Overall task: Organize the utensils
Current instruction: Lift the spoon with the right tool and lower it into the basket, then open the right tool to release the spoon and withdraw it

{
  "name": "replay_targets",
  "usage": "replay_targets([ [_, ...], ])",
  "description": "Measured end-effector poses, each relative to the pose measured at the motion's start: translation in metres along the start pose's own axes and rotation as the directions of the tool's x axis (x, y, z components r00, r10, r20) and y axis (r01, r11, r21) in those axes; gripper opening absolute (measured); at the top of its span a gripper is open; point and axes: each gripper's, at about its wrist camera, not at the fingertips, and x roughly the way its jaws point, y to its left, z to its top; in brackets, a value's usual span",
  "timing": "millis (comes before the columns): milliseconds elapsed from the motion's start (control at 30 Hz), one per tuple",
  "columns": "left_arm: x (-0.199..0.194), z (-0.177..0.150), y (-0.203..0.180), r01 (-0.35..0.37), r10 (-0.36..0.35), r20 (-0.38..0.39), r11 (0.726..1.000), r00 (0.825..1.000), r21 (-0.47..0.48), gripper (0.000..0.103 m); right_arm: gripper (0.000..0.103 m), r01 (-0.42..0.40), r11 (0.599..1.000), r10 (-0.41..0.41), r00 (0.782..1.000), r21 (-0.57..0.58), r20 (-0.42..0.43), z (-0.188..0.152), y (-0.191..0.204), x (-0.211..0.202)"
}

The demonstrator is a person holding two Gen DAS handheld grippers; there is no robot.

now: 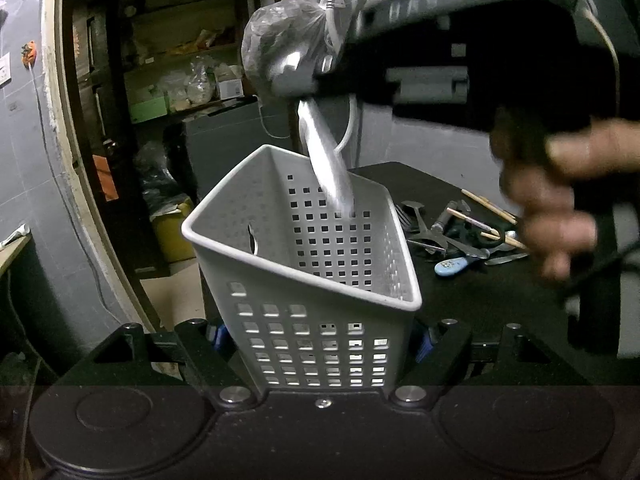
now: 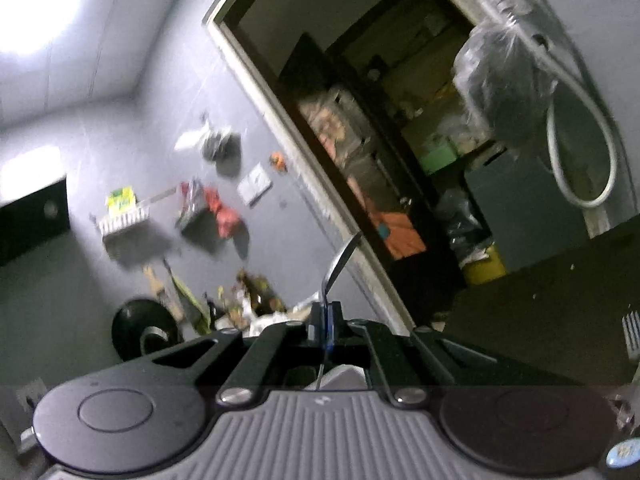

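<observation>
Left wrist view
Left gripper (image 1: 320, 340): fingers stood one at each side of the basket (image 1: 304, 264), blue pads against its walls, clamping it.
Basket: white, perforated, held tilted above the near edge of the black table (image 1: 400, 184); no utensils visible in it apart from the spoon handle.
Right gripper (image 1: 316, 80): entered from upper right, blurred, carried by a hand (image 1: 560, 200); jaws pressed together on a spoon (image 1: 324, 160).
Spoon: bowl at the jaws, handle hanging down into the basket mouth, tip near the far wall.
Remaining utensils (image 1: 460, 232): loose heap on the table right of the basket, well apart from it; forks, spoons, wooden-handled pieces and a light blue handle (image 1: 454, 266) among them.
Background: doorway with shelves, a plastic bag (image 1: 280, 40) hung from a tap.

Right wrist view
Right gripper (image 2: 325, 320): jaws pinched on the spoon, seen edge-on, a thin metal strip rising above the pads and running below them.
Basket: only a pale sliver (image 2: 344, 376) showed beneath the jaws; I could not tell more of it here.
Table: dark corner at right, with fork tines (image 2: 632, 334) at the frame edge.
Not seen here: left gripper, utensil heap.
Seen only here: wall rack (image 2: 124, 220) and hung items on the grey wall.
</observation>
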Motion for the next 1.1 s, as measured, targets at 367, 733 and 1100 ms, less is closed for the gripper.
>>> replay_targets([
  [367, 0.002, 0.000, 0.001, 0.010, -0.010, 0.002, 1.000, 1.000, 0.007, 0.080, 0.003, 0.030, 0.998, -0.037, 0.993, -0.058, -0.110, -0.040, 0.012, -0.016],
  [733, 0.002, -0.001, 0.001, 0.012, -0.012, 0.002, 1.000, 1.000, 0.008, 0.080, 0.029, 0.049, 0.995, -0.062, 0.985, -0.085, -0.158, -0.048, 0.017, -0.022],
  [1100, 0.003, -0.001, 0.001, 0.012, -0.012, 0.002, 1.000, 1.000, 0.007, 0.080, 0.092, 0.088, 0.984, -0.102, 0.991, -0.152, -0.089, -0.030, 0.032, -0.053],
])
